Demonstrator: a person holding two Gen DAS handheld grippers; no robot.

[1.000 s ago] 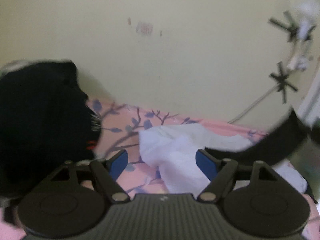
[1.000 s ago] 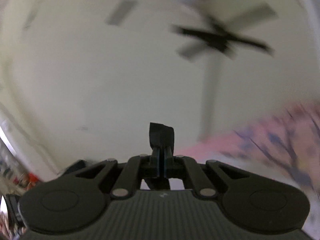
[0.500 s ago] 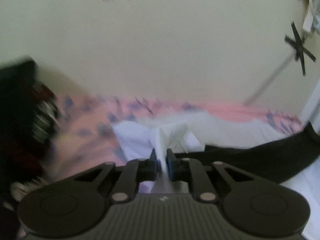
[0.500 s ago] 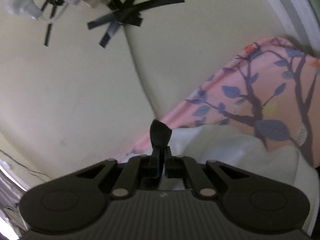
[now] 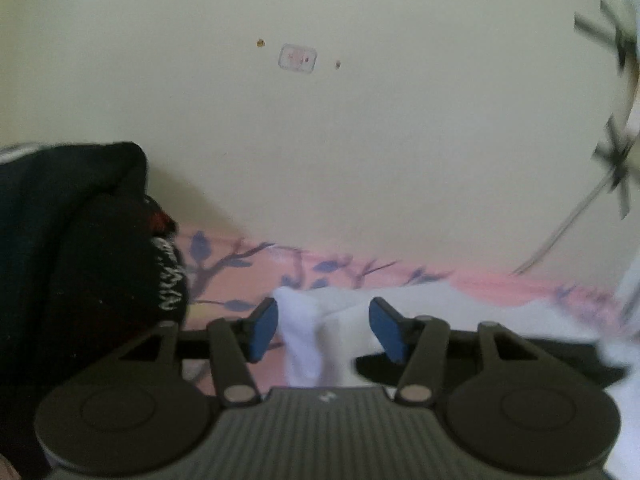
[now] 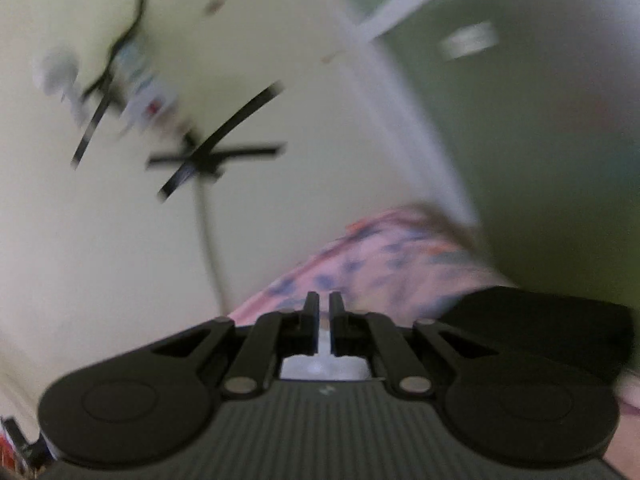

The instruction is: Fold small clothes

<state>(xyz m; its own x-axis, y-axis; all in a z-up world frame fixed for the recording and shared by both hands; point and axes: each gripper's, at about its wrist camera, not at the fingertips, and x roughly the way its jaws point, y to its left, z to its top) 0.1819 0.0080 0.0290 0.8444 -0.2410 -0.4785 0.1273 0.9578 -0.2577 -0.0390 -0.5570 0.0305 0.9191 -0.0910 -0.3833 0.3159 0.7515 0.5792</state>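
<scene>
The white garment [image 5: 308,332] lay directly ahead of the left gripper [image 5: 324,330], a soft raised fold of it standing between the two blue pads [image 5: 264,326] but touching neither. That gripper's jaws stood wide apart and held nothing. The cloth spread rightward from the fold, so its long axis seemed to run across the jaws rather than along them. It rested on a pink bedsheet [image 5: 248,276] printed with blue leaves and thin branches, which met a plain cream wall [image 5: 320,160] behind.

The left side was plainly the nearer one to that fold. A black band of fabric [image 5: 520,356] crossed the white cloth to the right, and a dark heap of clothing [image 5: 72,260] with pale lettering sat to the left.

The right gripper [image 6: 324,312] pointed up toward the wall and a green door; its view was badly blurred. Its jaws were nearly closed, a narrow slit left between them, and something white showed low in that slit. Whether they actually pinched the cloth could not be told. A flat black piece [image 6: 552,332] lay just to its right on the bedsheet.
</scene>
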